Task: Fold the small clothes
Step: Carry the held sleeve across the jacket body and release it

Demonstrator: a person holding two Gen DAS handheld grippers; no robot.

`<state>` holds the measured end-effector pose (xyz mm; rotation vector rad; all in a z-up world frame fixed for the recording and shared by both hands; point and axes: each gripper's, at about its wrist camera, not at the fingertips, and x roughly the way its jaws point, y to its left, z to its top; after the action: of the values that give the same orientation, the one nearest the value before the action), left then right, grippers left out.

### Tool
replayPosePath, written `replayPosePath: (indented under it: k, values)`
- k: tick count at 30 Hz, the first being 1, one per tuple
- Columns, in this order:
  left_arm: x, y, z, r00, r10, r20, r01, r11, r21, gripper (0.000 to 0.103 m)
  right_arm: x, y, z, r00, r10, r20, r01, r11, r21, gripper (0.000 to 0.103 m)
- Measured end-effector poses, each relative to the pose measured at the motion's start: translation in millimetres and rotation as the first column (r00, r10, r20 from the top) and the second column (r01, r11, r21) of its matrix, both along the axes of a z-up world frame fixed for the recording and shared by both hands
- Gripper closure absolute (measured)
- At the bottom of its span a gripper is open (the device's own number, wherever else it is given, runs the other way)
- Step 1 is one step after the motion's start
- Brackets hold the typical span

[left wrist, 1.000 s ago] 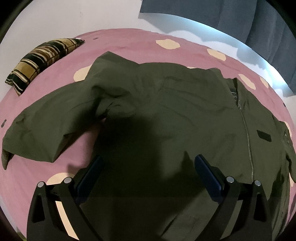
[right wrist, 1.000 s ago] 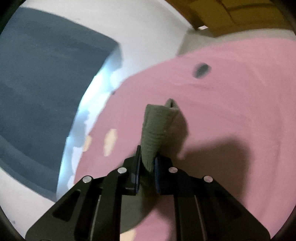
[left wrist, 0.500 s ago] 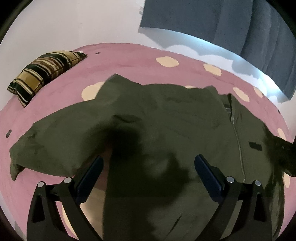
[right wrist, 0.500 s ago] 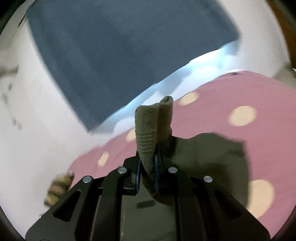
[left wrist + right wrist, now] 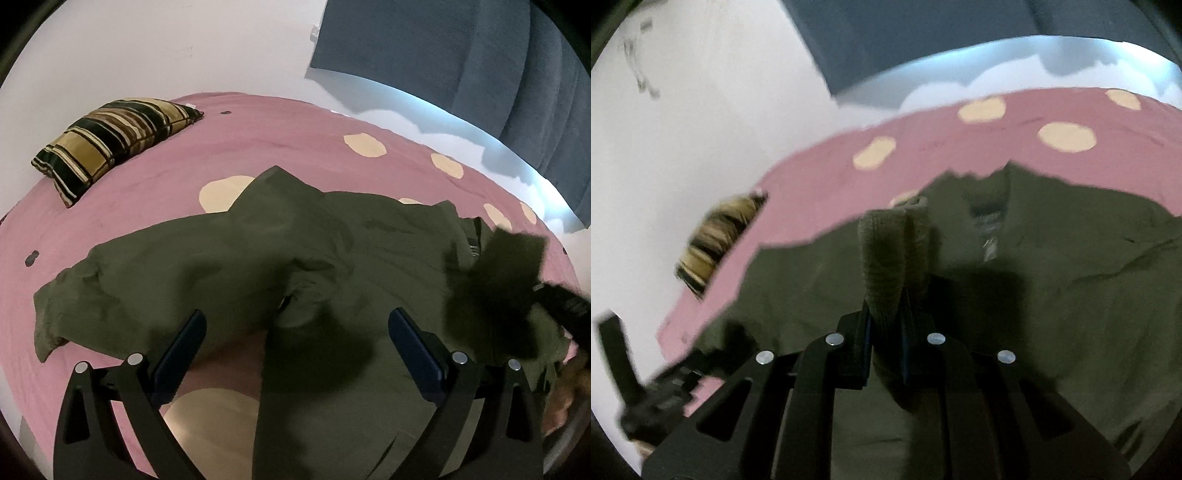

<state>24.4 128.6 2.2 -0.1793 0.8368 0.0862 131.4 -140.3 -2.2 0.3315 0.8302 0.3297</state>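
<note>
An olive green jacket (image 5: 332, 258) lies spread on the pink dotted bedspread (image 5: 258, 147), with its left sleeve stretched out flat. My left gripper (image 5: 295, 317) hangs open above the jacket's body, with nothing between its fingers. My right gripper (image 5: 884, 317) is shut on the ribbed cuff (image 5: 890, 254) of the other sleeve and holds it up over the jacket's front (image 5: 1071, 277), near the zip. In the left wrist view that lifted sleeve (image 5: 495, 280) is a dark blur at the right, with the right gripper (image 5: 557, 299) behind it. The left gripper (image 5: 646, 387) is a blur at the lower left of the right wrist view.
A black-and-gold striped pillow (image 5: 110, 144) lies at the bed's far left corner against the white wall. A dark blue curtain (image 5: 443, 55) hangs behind the far edge of the bed. Bare bedspread surrounds the jacket.
My right gripper has swung the cuff from over bare bedspread to above the jacket's body, rolling as it went. The left gripper has drawn back and up a little, still open.
</note>
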Motion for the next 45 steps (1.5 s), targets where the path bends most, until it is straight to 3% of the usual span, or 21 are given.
replayPosePath:
  k: [5,7,8,9,12,15,17,19,21,22,25,28,30,33,36,40,45]
  values:
    - [0.6,-6.2,-5.1,1.0,-0.022,-0.01,0.022,1.0,0.01,0.005,-2.3,39.2,-29.9,0.994,0.078,-0.074,-0.082,0.995,-0.053,0.085]
    - [1.0,-7.8,-7.9,0.999,-0.025,-0.019,0.026,1.0,0.013,0.005,-3.4,48.2,-36.9,0.989,0.107,-0.103,-0.113,0.992,-0.053,0.073]
    - [1.2,-8.8,-9.5,0.999,-0.028,-0.024,0.028,1.0,0.013,0.005,-3.3,49.2,-38.4,0.983,0.134,-0.123,-0.14,0.989,-0.04,0.057]
    - [1.2,-9.8,-10.7,0.999,-0.031,-0.028,0.032,0.999,0.014,0.005,-4.2,49.1,-39.2,0.975,0.168,-0.143,-0.171,0.985,-0.01,0.05]
    - [1.0,-12.1,-11.9,0.999,-0.041,-0.03,0.041,0.999,0.02,0.005,-19.7,33.4,-25.8,0.967,0.215,-0.136,-0.207,0.976,0.071,0.047]
    - [1.0,-12.7,-13.1,0.999,-0.044,-0.03,0.044,0.999,0.013,0.005,-40.5,-15.0,2.8,0.987,0.149,-0.064,-0.143,0.986,0.091,0.039]
    - [1.4,-13.5,-14.2,0.999,-0.044,-0.031,0.045,0.999,0.012,0.005,-51.6,-55.6,16.0,0.997,0.065,-0.032,-0.062,0.994,0.095,0.039]
    - [1.9,-14.3,-15.1,0.999,-0.044,-0.03,0.045,0.999,0.015,0.005,-65.4,-111.1,25.4,0.996,-0.09,-0.002,0.09,0.994,0.057,0.039]
    - [2.4,-16.3,-16.8,0.998,-0.046,-0.033,0.046,0.999,0.015,0.005,-75.8,-157.0,24.0,0.968,-0.25,0.003,0.25,0.968,-0.004,0.039]
    - [2.6,-17.8,-17.8,0.998,-0.049,-0.037,0.049,0.999,0.013,0.005,-80.1,-182.3,18.0,0.94,-0.342,-0.022,0.34,0.939,-0.054,0.039]
    - [2.7,-22.5,-20.9,0.998,-0.053,-0.046,0.053,0.998,0.015,0.005,-86.0,-224.2,-4.3,0.895,-0.438,-0.086,0.431,0.898,-0.085,0.041]
    - [2.2,-25.6,-23.3,0.997,-0.054,-0.047,0.056,0.998,0.026,0.005,-86.4,-241.6,-28.6,0.883,-0.441,-0.159,0.431,0.897,-0.097,0.054]
    - [1.6,-26.1,-24.3,0.998,-0.052,-0.045,0.054,0.998,0.028,0.005,-83.9,-243.5,-44.7,0.887,-0.412,-0.207,0.403,0.911,-0.084,0.067]
    - [2.0,-26.6,-25.2,0.997,-0.055,-0.047,0.056,0.998,0.029,0.005,-85.4,-238.3,-52.0,0.895,-0.407,-0.183,0.389,0.913,-0.123,0.077]
    - [3.1,-25.1,-28.5,0.997,-0.04,-0.06,0.042,0.999,0.021,0.005,-84.5,-232.3,-57.0,0.899,-0.403,-0.172,0.382,0.913,-0.14,0.078]
    - [4.8,-24.6,-34.4,0.993,-0.075,-0.091,0.075,0.997,-0.009,0.005,-87.7,-248.3,-51.7,0.9,-0.402,-0.165,0.394,0.915,-0.083,0.077]
    - [-4.5,-9.3,-34.7,0.991,-0.094,-0.1,0.083,0.991,-0.107,0.005,-101.1,-247.8,-40.3,0.897,-0.422,-0.13,0.421,0.906,-0.033,0.074]
